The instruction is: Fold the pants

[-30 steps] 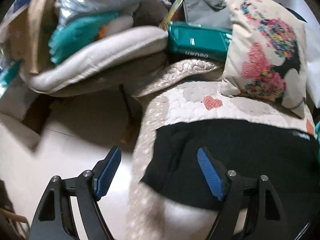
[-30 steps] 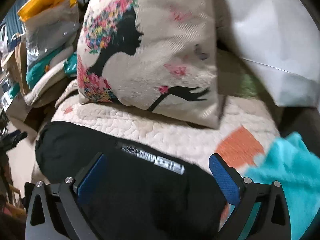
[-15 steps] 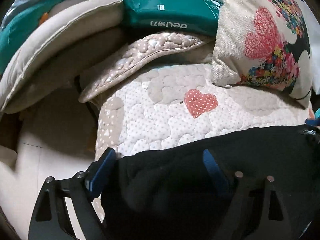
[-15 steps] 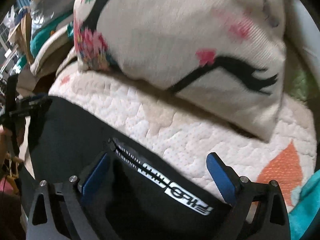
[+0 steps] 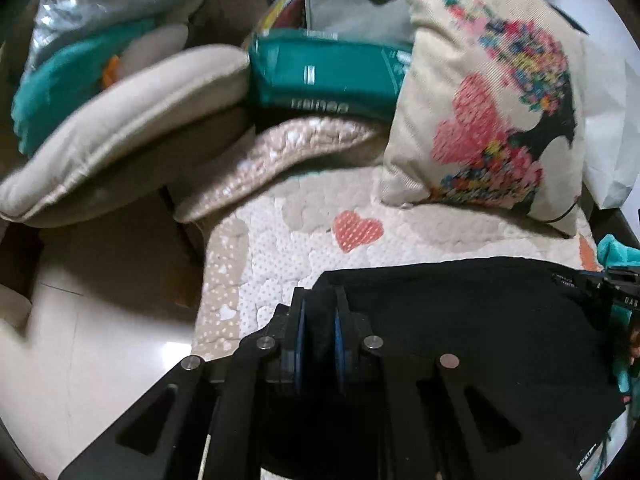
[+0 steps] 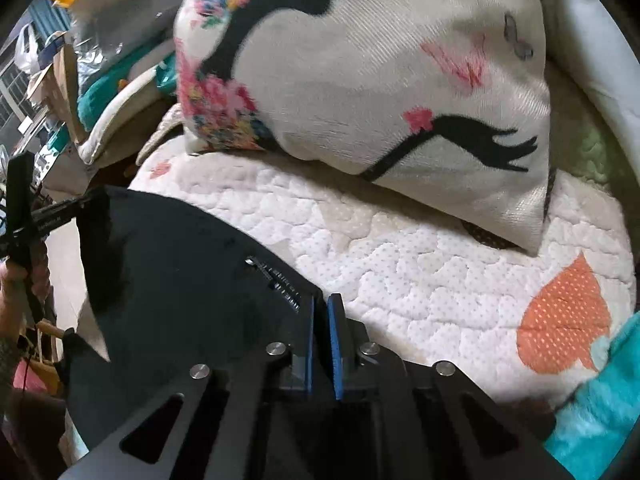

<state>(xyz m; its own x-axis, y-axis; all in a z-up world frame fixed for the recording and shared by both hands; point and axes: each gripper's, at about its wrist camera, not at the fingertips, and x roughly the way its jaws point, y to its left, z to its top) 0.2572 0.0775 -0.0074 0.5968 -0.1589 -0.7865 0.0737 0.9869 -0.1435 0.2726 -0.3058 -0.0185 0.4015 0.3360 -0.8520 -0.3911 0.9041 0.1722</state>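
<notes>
Blue-padded fingers of the left gripper (image 5: pixel 319 320) are pressed together on the far left corner of black pants (image 5: pixel 460 320), a pinch of dark cloth between the pads; the jaws have just been closing. The right gripper (image 6: pixel 321 320) is likewise clamped on the far right corner, just beside a white printed label (image 6: pixel 280 284) on the fabric, and its jaws have just been closing too. The pants lie flat on a white quilted sofa cover (image 6: pixel 420 272) dotted with hearts, their long edge running side to side between the two grippers, with the rest of the garment spreading back toward the person. Each gripper holds its own end, so neither is nearer; the held edge lies directly under both sets of fingers. Judging by this, the coming fold likely carries that far edge toward the near one. Beyond the pants a printed cushion (image 5: pixel 492 120) leans upright on the cover. A teal cloth (image 6: pixel 600 420) sits at the right edge of the seat
</notes>
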